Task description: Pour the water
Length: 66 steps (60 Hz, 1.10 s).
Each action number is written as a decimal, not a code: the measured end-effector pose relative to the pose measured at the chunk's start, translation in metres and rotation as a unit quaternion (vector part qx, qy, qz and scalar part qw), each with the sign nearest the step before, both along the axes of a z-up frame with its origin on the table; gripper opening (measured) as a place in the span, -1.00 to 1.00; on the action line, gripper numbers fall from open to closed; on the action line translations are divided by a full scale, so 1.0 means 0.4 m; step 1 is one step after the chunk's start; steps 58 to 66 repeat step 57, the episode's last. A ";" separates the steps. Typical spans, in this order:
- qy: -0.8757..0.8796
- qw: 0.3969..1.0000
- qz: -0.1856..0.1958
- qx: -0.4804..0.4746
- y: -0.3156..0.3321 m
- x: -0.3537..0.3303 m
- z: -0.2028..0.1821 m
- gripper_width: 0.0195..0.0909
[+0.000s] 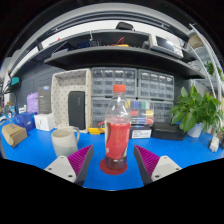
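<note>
A clear plastic bottle (pixel 117 130) with a red cap and red liquid stands upright on a dark red coaster (pixel 114 166) on the blue table (pixel 40 160). It stands between my fingers, at their tips, with a gap at each side. My gripper (pixel 113 160) is open; the purple pads (pixel 81 160) flank the bottle's base without touching it. A white mug (pixel 65 140) stands to the left of the bottle, a little beyond the left finger.
A green potted plant (pixel 197 110) stands at the right. Behind the bottle are drawer cabinets (pixel 135 88), a yellow item (pixel 96 130) and small boxes. A tan object (pixel 14 134) and white box sit at the far left. Shelves run overhead.
</note>
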<state>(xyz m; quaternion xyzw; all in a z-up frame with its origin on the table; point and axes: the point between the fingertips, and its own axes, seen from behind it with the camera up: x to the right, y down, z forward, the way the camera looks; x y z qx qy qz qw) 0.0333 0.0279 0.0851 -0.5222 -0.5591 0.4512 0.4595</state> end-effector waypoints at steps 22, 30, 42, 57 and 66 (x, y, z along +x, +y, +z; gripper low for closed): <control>-0.021 1.000 -0.016 -0.016 -0.081 0.118 -0.006 0.75; 0.000 1.000 -0.024 0.000 -0.086 0.137 0.043 0.76; 0.016 1.000 -0.013 -0.004 -0.124 0.159 0.100 0.76; 0.013 1.000 -0.008 -0.015 -0.146 0.160 0.100 0.76; 0.013 1.000 -0.008 -0.015 -0.146 0.160 0.100 0.76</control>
